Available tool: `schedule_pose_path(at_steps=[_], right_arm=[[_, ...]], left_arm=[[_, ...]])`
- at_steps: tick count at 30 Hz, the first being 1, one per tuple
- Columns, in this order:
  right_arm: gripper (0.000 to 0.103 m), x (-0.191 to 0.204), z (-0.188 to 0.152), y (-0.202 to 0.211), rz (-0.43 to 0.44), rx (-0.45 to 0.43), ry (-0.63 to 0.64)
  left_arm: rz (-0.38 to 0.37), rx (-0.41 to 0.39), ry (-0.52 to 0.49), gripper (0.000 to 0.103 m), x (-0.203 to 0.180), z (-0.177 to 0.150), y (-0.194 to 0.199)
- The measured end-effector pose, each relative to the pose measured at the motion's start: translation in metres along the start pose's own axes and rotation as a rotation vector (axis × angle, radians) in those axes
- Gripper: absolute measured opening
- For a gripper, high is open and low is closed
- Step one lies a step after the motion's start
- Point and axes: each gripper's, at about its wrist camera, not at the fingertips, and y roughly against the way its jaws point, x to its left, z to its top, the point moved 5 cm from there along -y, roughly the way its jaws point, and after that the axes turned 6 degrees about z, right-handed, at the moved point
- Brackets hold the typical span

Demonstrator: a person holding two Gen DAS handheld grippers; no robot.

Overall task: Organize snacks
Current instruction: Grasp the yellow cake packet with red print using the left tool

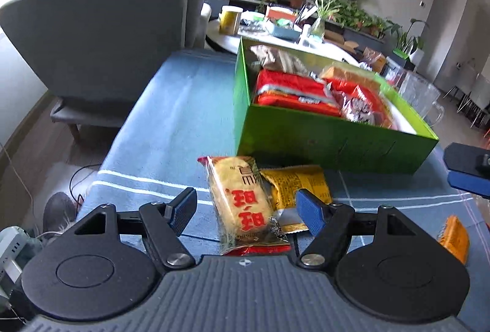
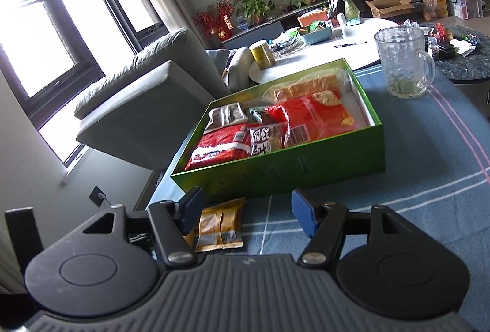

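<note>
My left gripper (image 1: 246, 209) hangs with jaws wide around a rice-cracker packet (image 1: 242, 203) lying near the green box (image 1: 330, 142). My right gripper (image 2: 245, 211), also wide, holds nothing. I should close gently across the packet's middle to avoid crushing it.

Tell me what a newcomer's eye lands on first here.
The bright green box on the blue cloth, packed with red snack bags. Just in front of it, between the open jaws of the left gripper, lies a rice cracker pack overlapping a yellow packet. A glass mug stands behind the box.
</note>
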Motion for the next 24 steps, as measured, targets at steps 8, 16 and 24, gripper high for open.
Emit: schedule_pose_path(at_steps=[8,16,24], right_arm=[[0.072,-0.001,-0.007,-0.01,-0.01,0.031,0.001],[0.072,0.002,-0.013,-0.023,-0.021,0.07,0.007],[0.072,0.011,-0.019,-0.035,-0.04,0.108,0.029]], left_arm=[[0.031,0.042,0.004,0.069,0.0,-0.006,-0.019],[0.028,0.033,-0.007,0.069,0.001,-0.007,-0.022],[0.052,0.017,-0.033,0.04,0.013,-0.009,-0.018]])
